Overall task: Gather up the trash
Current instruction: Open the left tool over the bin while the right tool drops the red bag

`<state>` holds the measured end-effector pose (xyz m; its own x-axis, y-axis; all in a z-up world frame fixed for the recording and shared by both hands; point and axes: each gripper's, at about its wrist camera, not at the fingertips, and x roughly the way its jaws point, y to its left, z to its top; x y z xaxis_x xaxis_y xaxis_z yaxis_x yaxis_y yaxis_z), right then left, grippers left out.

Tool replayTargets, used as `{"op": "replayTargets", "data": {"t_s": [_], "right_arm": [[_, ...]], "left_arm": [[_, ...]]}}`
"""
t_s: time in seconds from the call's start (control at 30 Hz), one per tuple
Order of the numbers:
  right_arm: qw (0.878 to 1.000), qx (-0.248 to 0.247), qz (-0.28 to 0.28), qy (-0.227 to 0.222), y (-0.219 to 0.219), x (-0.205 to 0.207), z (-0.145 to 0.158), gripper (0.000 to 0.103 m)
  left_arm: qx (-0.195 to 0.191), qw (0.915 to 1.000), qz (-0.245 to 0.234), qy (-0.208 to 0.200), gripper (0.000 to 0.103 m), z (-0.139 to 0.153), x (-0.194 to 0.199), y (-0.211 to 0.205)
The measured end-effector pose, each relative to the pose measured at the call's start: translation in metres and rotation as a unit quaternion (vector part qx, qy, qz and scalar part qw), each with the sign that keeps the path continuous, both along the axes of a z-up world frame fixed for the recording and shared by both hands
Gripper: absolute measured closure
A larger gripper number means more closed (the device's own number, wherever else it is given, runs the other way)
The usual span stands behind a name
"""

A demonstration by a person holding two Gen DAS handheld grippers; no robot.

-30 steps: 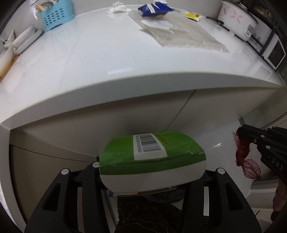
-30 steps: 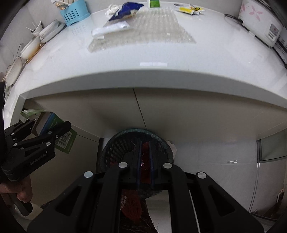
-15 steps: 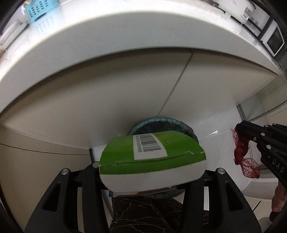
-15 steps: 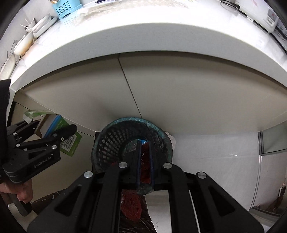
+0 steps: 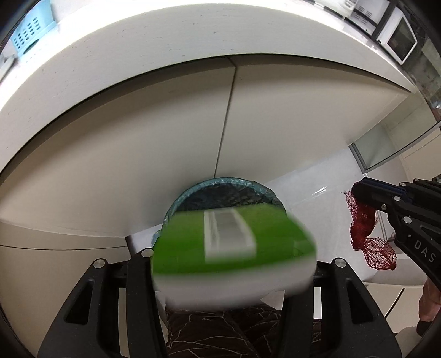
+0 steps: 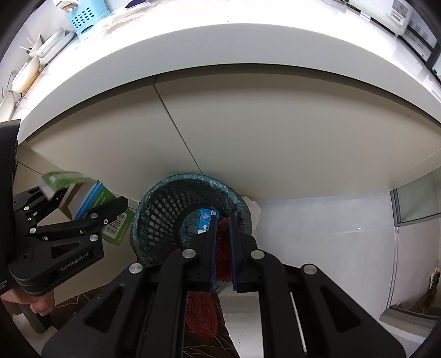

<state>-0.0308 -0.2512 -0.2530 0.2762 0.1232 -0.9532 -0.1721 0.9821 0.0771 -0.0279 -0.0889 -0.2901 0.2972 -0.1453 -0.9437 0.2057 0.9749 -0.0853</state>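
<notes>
White worktop curves across the top of both views, seen from below its front edge. Beige cabinet front beneath it, split by one vertical seam.

On the floor against the cabinet front: black mesh waste bin with a teal plastic liner folded over its rim. A small blue carton lies inside, down near the bottom.

Left gripper hangs just left of the bin, at about rim height. Its jaws are clamped on a green box with a white barcode label and a white lower band. From the left wrist view the box is motion-blurred and covers the near half of the bin's mouth. From the right wrist view, the box sticks out past the fingertips, one flap open, with blue and brown panels showing.

Right gripper is directly over the bin opening. Its jaws stand close together, pinching a red mesh net bag. In the left wrist view the bag dangles below the fingertips in two bunched lobes. In the right wrist view more red netting trails back under the gripper body.

On the worktop's far left corner: a light blue perforated basket and some white dishes beside it. White appliances sit at the far right end.
</notes>
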Motion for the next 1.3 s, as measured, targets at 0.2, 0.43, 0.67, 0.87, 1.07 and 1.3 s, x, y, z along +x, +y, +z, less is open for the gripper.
{"op": "replayTargets", "data": {"t_s": [0.2,0.43,0.67,0.87,1.07,1.3], "right_arm": [[1.0,0.0,0.0,0.001,0.003,-0.001,0.001,0.096],[1.0,0.004,0.018,-0.002,0.013,0.004,0.002,0.096],[0.999,0.017,0.043,-0.001,0.033,0.014,-0.006,0.096],[0.997,0.02,0.069,0.017,0.05,0.016,-0.024,0.096],[0.995,0.011,0.088,0.04,0.068,0.021,-0.042,0.095],[0.994,0.007,0.094,0.049,0.078,0.024,-0.052,0.092]], "left_arm": [[-0.005,0.9999,0.01,-0.009,0.041,0.003,-0.004,0.004],[0.0,0.9987,0.048,-0.021,0.015,0.01,-0.01,0.025],[0.004,0.9938,0.109,-0.018,0.006,0.011,-0.014,0.059],[0.006,0.9912,0.131,-0.016,0.006,0.011,-0.019,0.077],[0.007,0.9893,0.146,-0.007,0.006,0.001,-0.023,0.088],[0.01,0.9892,0.146,-0.006,0.006,0.002,-0.023,0.089]]}}
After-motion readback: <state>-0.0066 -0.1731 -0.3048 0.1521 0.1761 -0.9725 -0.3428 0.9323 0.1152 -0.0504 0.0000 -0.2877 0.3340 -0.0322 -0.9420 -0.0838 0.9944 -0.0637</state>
